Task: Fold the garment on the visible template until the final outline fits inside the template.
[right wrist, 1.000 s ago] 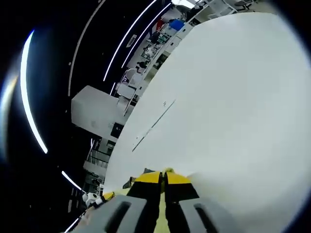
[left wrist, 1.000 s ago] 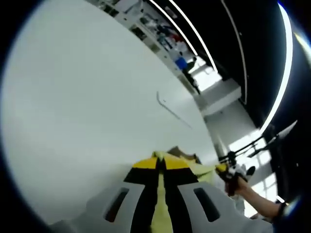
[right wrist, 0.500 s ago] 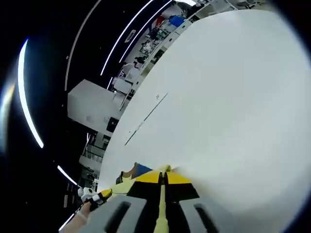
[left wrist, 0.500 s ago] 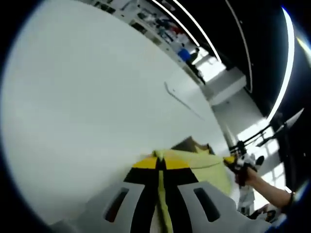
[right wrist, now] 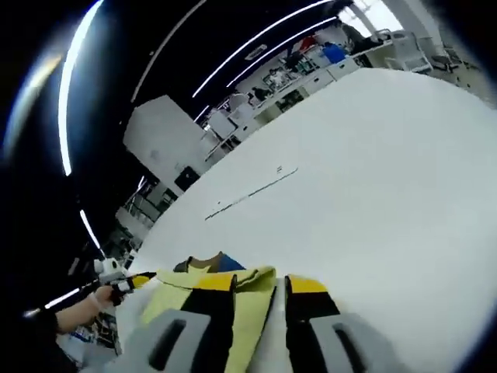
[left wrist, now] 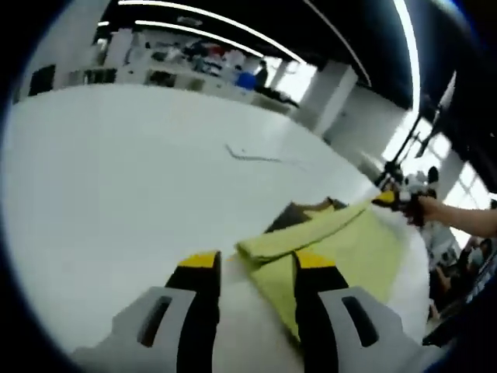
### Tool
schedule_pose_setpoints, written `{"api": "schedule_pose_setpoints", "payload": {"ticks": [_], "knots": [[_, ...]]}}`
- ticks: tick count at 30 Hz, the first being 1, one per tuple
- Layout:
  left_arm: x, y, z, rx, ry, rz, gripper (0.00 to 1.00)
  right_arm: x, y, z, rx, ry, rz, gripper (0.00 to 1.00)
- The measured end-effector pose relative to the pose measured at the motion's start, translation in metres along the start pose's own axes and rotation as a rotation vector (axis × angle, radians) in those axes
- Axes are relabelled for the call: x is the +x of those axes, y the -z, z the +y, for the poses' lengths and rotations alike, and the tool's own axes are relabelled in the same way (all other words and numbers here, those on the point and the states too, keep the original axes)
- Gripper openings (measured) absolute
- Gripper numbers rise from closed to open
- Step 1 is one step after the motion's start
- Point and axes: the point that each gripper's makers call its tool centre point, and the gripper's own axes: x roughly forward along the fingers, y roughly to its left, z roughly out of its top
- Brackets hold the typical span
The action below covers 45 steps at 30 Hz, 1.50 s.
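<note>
In the left gripper view, the left gripper (left wrist: pixel 255 264) has its yellow-tipped black fingers (left wrist: pixel 200 268) spread, with a clear gap between them; they pinch nothing, and the folded edge of the yellow garment (left wrist: pixel 342 245) lies just beyond the tips, partly under the right-hand finger. The garment rests flat on the white table (left wrist: pixel 116 171), its thick folded edge running from near the fingers up and to the right, where a darker patch of fabric shows at its far edge. At that far corner the right gripper (left wrist: pixel 392 198) appears, held by a person's hand (left wrist: pixel 431 210), touching or very near the cloth; whether it pinches the cloth cannot be told from here. Farther out on the table a thin dark line of the template (left wrist: pixel 256 155) is marked, well apart from the garment. In the right gripper view, the right gripper (right wrist: pixel 260 289) also has its fingers (right wrist: pixel 303 299) spread apart, and the yellow garment (right wrist: pixel 248 311) lies between and beneath them, unpinched. To the left the cloth stretches toward the left gripper (right wrist: pixel 124 281), held in a hand (right wrist: pixel 78 311). A dark and blue patch (right wrist: pixel 210 263) shows at the garment's far edge. Beyond, the template line (right wrist: pixel 252 194) crosses the white table (right wrist: pixel 388 171), well clear of the cloth.
</note>
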Motion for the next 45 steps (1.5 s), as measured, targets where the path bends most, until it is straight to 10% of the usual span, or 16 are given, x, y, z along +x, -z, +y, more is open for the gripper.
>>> {"api": "schedule_pose_setpoints", "payload": {"ticks": [9,22,36,45], "knots": [[-0.002,-0.007,0.010,0.640,-0.100,0.134,0.30,0.007,0.005,0.002,-0.511,0.068,0.148,0.33],[0.021,0.004,0.003,1.002,-0.056,0.223,0.24,0.026,0.008,0.000,-0.968,0.108,0.265,0.36],[0.029,0.005,-0.004,1.083,-0.022,0.251,0.01,0.038,0.014,0.009,-1.152,0.059,0.305,0.00],[0.032,-0.020,0.007,0.720,-0.082,0.175,0.00,0.041,-0.009,0.012,-0.933,0.090,0.200,0.00]]}}
